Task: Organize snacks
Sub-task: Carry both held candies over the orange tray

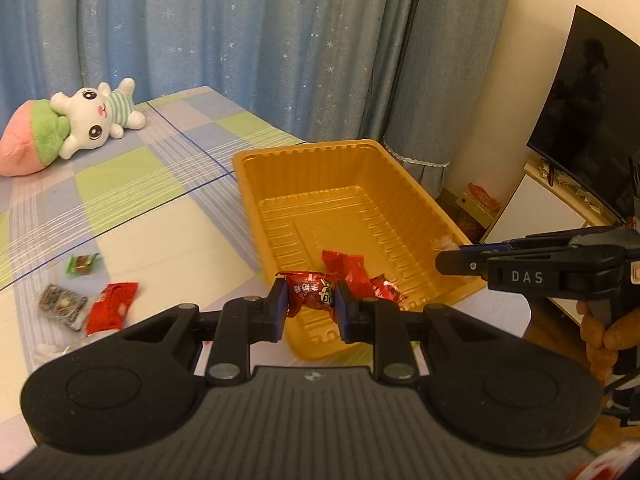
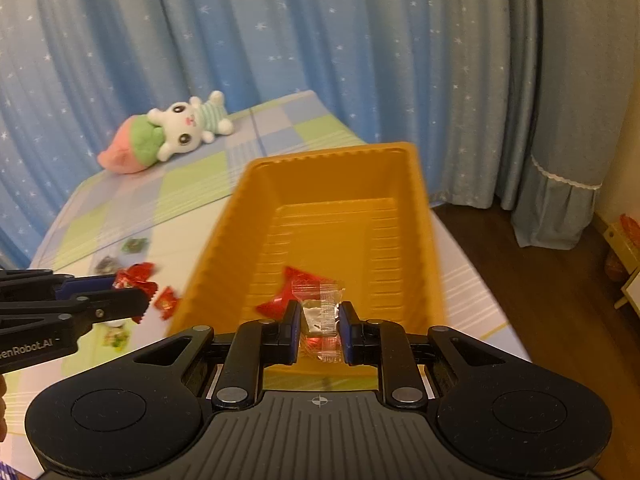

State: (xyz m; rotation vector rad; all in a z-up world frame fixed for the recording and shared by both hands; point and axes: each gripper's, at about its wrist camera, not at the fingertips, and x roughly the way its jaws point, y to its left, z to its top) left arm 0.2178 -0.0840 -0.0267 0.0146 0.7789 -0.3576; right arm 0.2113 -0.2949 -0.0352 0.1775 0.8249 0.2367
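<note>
Left gripper (image 1: 311, 307): clamped on red candy (image 1: 310, 291) | Right gripper (image 2: 319, 328): clamped on clear-wrapped candy (image 2: 320, 304) | Position: both over tray (image 1: 404, 168) near edge | Advice: clear rim, release low.

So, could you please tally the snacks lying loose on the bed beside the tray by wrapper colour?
Red packet: 1
Green candy: 1
Dark grey snack: 1
Total: 3; a pale thing near the left gripper is too hidden to count.
</note>
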